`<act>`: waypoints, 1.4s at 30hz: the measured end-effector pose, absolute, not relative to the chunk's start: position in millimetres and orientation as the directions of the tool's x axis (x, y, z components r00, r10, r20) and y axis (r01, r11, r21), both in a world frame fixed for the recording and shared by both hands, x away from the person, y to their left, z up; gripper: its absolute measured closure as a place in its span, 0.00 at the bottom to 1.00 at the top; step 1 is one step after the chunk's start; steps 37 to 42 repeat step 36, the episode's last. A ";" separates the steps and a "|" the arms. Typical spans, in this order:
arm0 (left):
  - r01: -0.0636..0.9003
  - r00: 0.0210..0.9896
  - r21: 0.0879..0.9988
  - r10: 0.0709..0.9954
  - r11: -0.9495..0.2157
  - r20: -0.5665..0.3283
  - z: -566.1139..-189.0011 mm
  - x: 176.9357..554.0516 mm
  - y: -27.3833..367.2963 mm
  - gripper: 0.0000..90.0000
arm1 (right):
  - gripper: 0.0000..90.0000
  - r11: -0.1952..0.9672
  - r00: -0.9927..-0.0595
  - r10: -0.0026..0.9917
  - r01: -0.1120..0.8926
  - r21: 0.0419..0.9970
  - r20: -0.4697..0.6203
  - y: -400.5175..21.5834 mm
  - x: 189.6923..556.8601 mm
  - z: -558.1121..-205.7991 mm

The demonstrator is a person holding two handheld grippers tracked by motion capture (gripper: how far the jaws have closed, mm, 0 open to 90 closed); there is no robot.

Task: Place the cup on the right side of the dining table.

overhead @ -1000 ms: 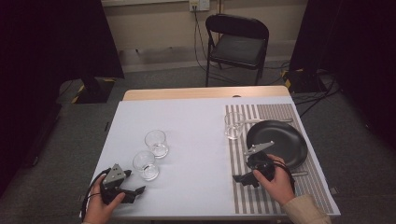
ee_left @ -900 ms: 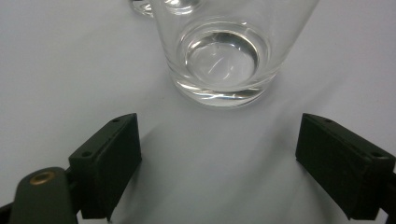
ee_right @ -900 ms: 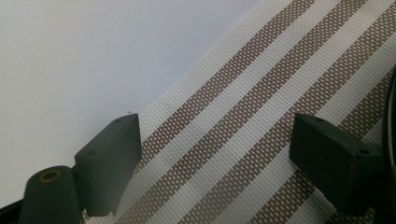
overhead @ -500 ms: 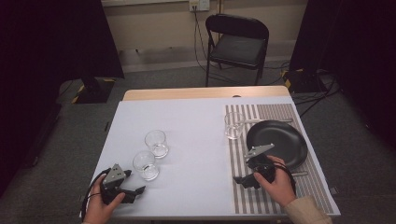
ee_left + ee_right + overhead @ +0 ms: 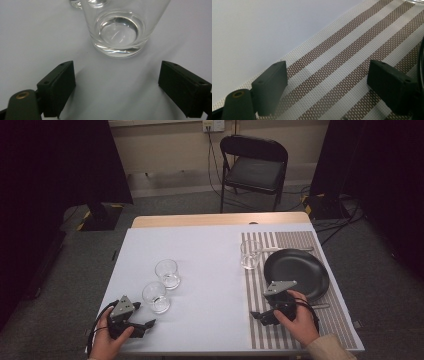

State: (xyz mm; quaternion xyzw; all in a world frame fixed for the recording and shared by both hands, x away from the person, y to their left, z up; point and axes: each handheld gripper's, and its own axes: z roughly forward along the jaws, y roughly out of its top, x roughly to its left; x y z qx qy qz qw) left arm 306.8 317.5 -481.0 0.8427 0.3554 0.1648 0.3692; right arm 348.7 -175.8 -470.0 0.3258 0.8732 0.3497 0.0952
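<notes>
Two grippers sit low in the high view, each held in a hand at the bottom edge. The left gripper (image 5: 148, 324) lies at lower left on the white table (image 5: 210, 250), jaws pointing right, just below and to the left of the near glass (image 5: 155, 296). A second glass (image 5: 167, 273) stands just above and to the right of it, close beside but apart. At lower right, the right gripper (image 5: 256, 316) rests over the striped placemat (image 5: 255, 330), its jaws pointing toward the left of the frame. A black plate (image 5: 297, 272) lies on the mat just above that hand, and a third glass (image 5: 250, 254) stands at the mat's upper left corner, beside the plate's rim. A folding chair (image 5: 255, 167) waits beyond the table at the top of the frame.

Over to the left gripper view: jaws spread wide, nothing between them, both black pads low in the frame. The near glass (image 5: 120, 30) fills the upper centre, upright, just ahead of the jaws and clear of them. A sliver of the second glass (image 5: 90, 3) peeks in at the top edge.

Now the right gripper view: jaws parted wide again, gripping nothing, hanging over the striped placemat (image 5: 342, 65), with bare white table (image 5: 262, 27) across the upper left.
</notes>
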 end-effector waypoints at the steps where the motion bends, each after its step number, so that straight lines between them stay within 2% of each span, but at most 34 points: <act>1: 0.477 0.693 0.740 0.721 -0.475 0.015 -481.0 306.8 317.5 0.15 | 0.17 0.544 -0.771 0.634 0.499 0.675 0.058 -175.9 348.5 -470.4; 17: 0.477 0.693 0.739 0.720 -0.475 0.016 -481.0 306.9 317.6 0.15 | 0.17 0.559 -0.787 0.617 0.445 0.700 0.007 -176.7 343.6 -474.7; 42: 0.480 0.692 0.740 0.722 -0.472 0.011 -481.1 306.7 317.5 0.15 | 0.16 0.534 -0.785 0.620 0.427 0.730 0.006 -179.2 340.4 -478.7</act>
